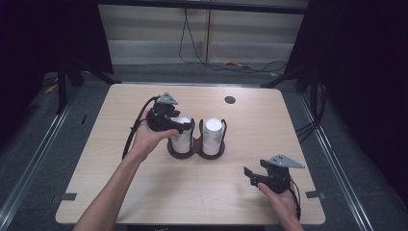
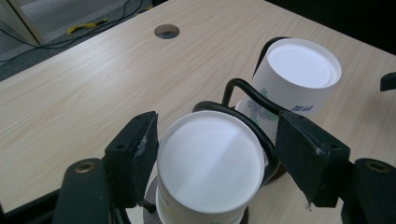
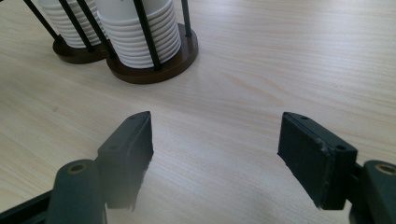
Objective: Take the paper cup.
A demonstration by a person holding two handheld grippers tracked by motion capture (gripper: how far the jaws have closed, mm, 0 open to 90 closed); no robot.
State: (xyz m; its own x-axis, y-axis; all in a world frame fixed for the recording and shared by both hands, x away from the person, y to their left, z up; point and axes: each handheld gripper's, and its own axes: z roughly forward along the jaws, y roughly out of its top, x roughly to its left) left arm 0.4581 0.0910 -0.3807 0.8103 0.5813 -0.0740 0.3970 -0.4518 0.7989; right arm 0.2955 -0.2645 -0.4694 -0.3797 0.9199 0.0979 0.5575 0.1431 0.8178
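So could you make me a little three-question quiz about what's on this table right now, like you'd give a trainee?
1. True or false: the right gripper holds a cup.
2. How many stacks of white paper cups sit in the dark twin-ring wire holder?
3. Multiple choice: the left gripper is (a) beside the round hole in the wooden table, (b) straddling the left cup stack, (c) lying flat.

Key: 1 false; 2 two; 3 b.

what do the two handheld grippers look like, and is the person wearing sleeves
Both the left gripper and the right gripper are black, each with two blocky flat-faced jaws and a grey three-cornered plate on top. A black cable trails from each. The forearms are bare, with no sleeves or gloves in sight.
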